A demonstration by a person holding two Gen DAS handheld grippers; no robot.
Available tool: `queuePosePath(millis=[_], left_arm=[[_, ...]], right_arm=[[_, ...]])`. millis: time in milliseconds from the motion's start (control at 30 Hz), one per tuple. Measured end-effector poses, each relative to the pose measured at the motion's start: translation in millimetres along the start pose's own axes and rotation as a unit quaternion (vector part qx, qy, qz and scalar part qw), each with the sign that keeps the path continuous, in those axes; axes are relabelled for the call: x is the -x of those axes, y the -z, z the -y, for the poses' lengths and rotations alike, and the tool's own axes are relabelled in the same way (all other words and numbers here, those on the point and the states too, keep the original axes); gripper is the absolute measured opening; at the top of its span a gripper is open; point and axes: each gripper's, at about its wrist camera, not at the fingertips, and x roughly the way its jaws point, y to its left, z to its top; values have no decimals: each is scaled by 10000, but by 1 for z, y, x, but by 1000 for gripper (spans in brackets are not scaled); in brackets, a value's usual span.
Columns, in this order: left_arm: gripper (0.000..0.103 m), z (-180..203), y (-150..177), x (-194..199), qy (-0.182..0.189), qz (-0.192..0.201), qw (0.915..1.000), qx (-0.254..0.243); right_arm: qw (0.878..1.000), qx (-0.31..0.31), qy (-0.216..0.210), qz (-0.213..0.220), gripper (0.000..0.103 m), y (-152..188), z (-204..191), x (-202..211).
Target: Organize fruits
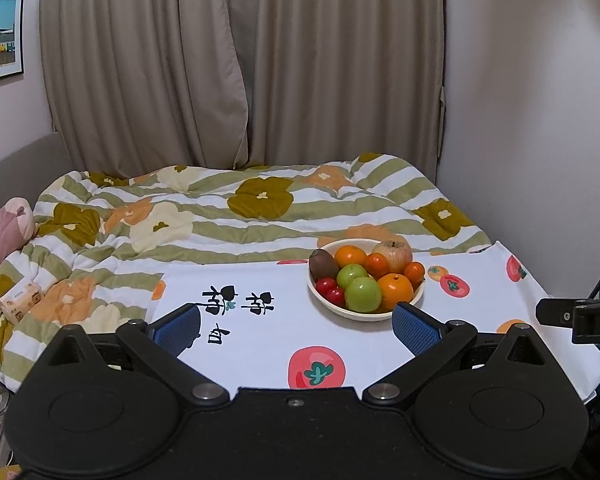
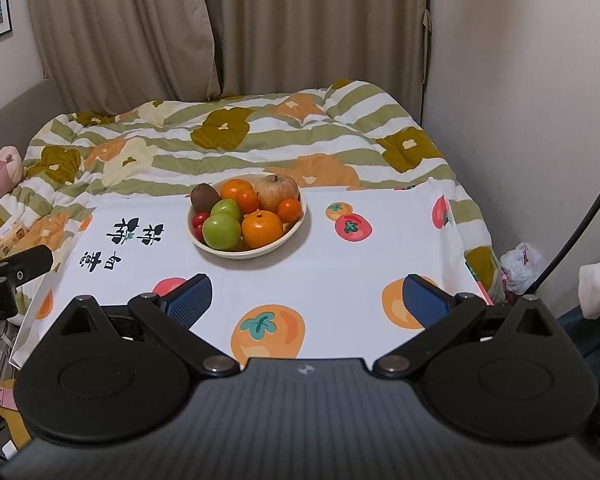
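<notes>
Cream-coloured and shallow, the bowl [image 1: 400, 307] sits on a white tablecloth [image 1: 260, 344] printed with tomatoes, persimmons and black characters. It is heaped with fruit: a brown kiwi [image 1: 323, 265] at its left edge, a pale apple [image 1: 393, 255] at the back, a large orange [image 1: 396, 291] and a green apple [image 1: 363, 294] at the front, a smaller green apple [image 1: 351, 274] behind that, small red fruits [image 1: 330, 291] at the front left, and more oranges between them.

Seen from the left gripper [image 1: 296, 326], the bowl lies ahead of the fingers and toward the right one; the right blue pad [image 1: 416, 330] stands just in front of the bowl's near rim, though whether it touches cannot be told. Both fingers are spread wide with nothing between them.

Seen from the right gripper [image 2: 306, 300], the bowl [image 2: 260, 251] lies well ahead of the fingers and somewhat toward the left one, with bare cloth between. These fingers are also spread wide and hold nothing.

Beyond the table lies a bed under a striped, flowered quilt [image 1: 220, 216], with beige curtains [image 1: 240, 60] behind it. A small tissue pack [image 1: 20, 302] rests on the quilt far to the left of the fingers.
</notes>
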Motion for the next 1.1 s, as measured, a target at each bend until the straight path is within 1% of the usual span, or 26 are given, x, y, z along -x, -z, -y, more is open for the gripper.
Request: queuePosePath(millis=[400,767,1100], left_arm=[[103,1,-2,-1,11,-18,10000,-12],[103,3,-2,3,-24,199,9998,16],[103,0,-2,-1,-87,220,9997,59]], right_arm=[[10000,-40,30,-18,103,3,0,-2],[10000,-67,39,-17,103,4,2,-3],[9999,-97,40,-50,103,6,4,-5]])
